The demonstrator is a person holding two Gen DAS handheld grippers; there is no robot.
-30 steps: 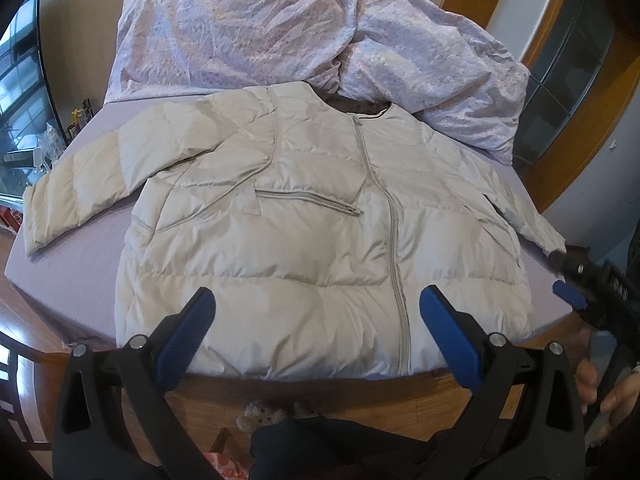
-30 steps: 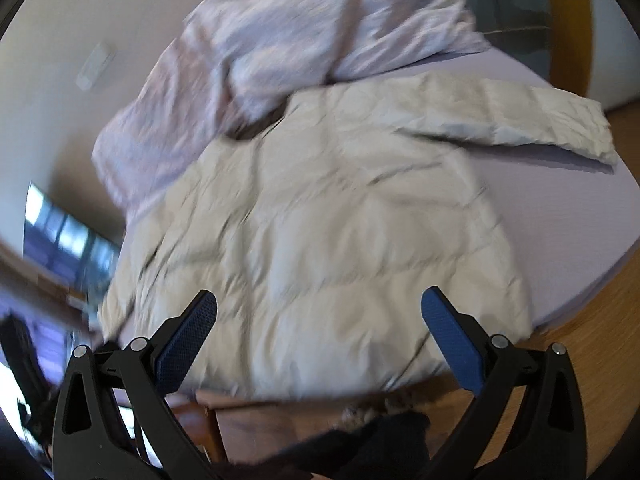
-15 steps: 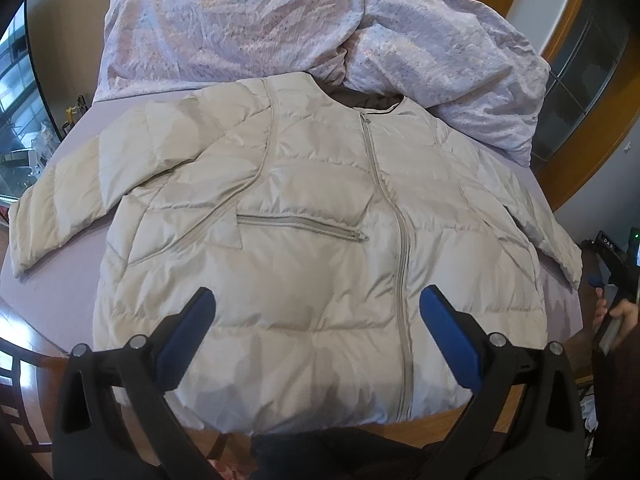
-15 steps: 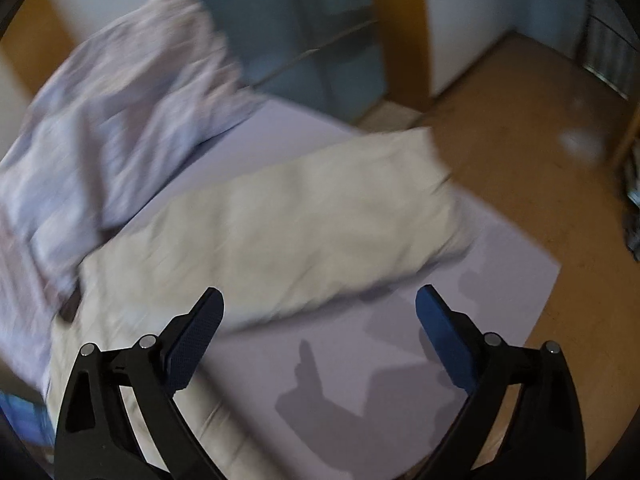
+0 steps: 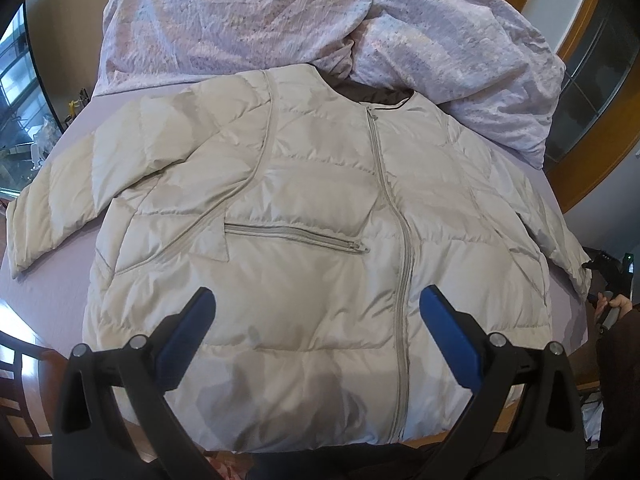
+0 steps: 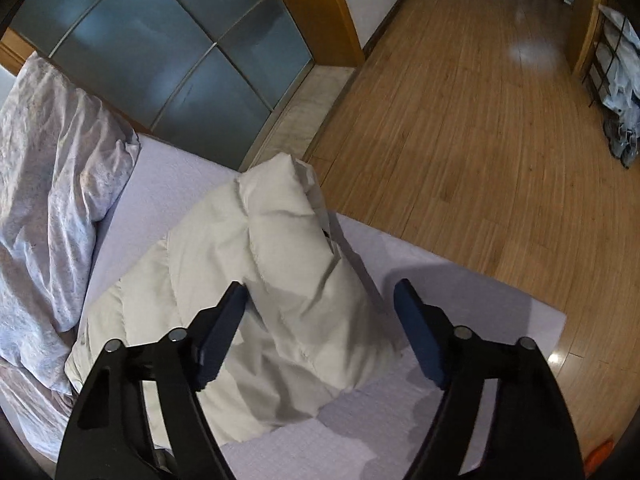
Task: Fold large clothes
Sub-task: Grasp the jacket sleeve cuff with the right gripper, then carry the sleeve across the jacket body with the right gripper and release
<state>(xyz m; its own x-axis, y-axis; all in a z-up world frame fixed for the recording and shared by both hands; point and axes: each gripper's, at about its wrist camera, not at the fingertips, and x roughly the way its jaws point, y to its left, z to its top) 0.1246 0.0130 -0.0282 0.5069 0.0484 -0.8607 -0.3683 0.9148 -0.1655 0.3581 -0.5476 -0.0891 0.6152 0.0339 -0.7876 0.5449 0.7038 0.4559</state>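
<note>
A cream puffer jacket [image 5: 312, 216] lies flat and zipped on the lilac bed [image 5: 44, 276], collar away from me, both sleeves spread out. My left gripper [image 5: 316, 320] is open and empty, hovering over the jacket's lower front near the hem. In the right wrist view my right gripper [image 6: 320, 312] is open and empty, just above the jacket's right sleeve [image 6: 288, 264], jaws either side of it, not gripping. The right gripper also shows at the far right of the left wrist view [image 5: 608, 276], by the sleeve cuff.
A crumpled lilac duvet [image 5: 320, 20] is heaped at the head of the bed behind the collar, and also shows in the right wrist view [image 6: 48, 184]. Wooden floor [image 6: 480, 120] and a glass-panelled sliding door [image 6: 168, 40] lie beyond the bed's right side.
My left gripper has moved forward over the jacket's hem. My right gripper has swung from facing the jacket body to the right sleeve and come down close over it.
</note>
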